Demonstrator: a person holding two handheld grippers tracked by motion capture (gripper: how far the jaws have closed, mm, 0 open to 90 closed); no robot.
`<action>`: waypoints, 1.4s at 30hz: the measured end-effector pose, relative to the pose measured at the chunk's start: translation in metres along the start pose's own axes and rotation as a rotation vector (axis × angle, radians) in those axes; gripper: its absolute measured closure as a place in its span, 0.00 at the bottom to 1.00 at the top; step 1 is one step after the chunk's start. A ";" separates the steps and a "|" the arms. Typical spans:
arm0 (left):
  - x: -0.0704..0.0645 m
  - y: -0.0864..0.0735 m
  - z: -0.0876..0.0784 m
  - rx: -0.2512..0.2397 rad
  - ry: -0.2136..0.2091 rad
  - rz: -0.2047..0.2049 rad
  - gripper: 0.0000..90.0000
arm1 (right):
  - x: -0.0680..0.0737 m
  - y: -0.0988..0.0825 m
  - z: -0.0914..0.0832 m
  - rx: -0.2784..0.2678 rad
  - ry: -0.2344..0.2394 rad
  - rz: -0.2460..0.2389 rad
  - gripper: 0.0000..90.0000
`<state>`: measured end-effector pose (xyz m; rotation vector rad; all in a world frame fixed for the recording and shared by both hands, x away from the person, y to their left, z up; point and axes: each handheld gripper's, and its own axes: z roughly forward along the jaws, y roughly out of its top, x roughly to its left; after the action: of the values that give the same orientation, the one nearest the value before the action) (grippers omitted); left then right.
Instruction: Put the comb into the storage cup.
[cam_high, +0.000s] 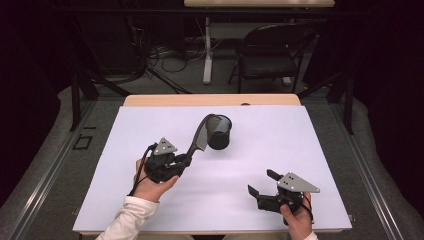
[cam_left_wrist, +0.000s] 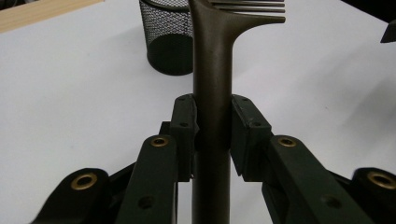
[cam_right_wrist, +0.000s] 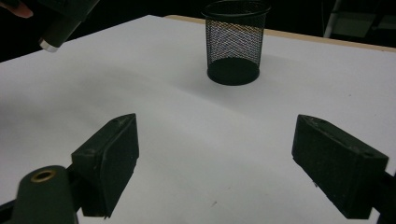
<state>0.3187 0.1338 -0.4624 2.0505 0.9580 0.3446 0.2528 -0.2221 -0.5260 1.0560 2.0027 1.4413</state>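
Note:
A dark brown comb (cam_high: 198, 136) with a long handle (cam_left_wrist: 212, 93) is clamped between the pads of my left gripper (cam_high: 186, 161), which is shut on the handle. The comb's toothed end rises toward the rim of a black mesh cup (cam_high: 219, 132) that stands upright on the white table sheet (cam_high: 260, 150). The cup (cam_left_wrist: 168, 39) sits just behind and left of the comb in the left gripper view. My right gripper (cam_high: 261, 183) rests low at the front right, open, with nothing between its fingers (cam_right_wrist: 109, 161); the cup (cam_right_wrist: 235, 41) stands ahead of it.
A wooden table edge (cam_high: 210, 100) runs along the back of the sheet. Beyond it stand a black folding chair (cam_high: 272, 52) and a table leg (cam_high: 207, 50) among floor cables. Bare white sheet lies to the right of the cup.

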 end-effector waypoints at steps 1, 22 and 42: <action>0.000 -0.001 0.000 -0.008 0.001 -0.004 0.81 | 0.001 0.002 0.000 -0.001 0.002 0.002 0.16; 0.001 -0.013 -0.001 -0.106 0.009 -0.019 0.81 | 0.009 0.052 0.020 0.017 0.041 0.015 0.16; 0.002 -0.018 -0.001 -0.142 0.013 -0.028 0.81 | 0.013 0.089 0.049 -0.001 0.068 0.017 0.22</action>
<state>0.3101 0.1424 -0.4758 1.9066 0.9427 0.4005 0.3096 -0.1691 -0.4590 1.0388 2.0450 1.5054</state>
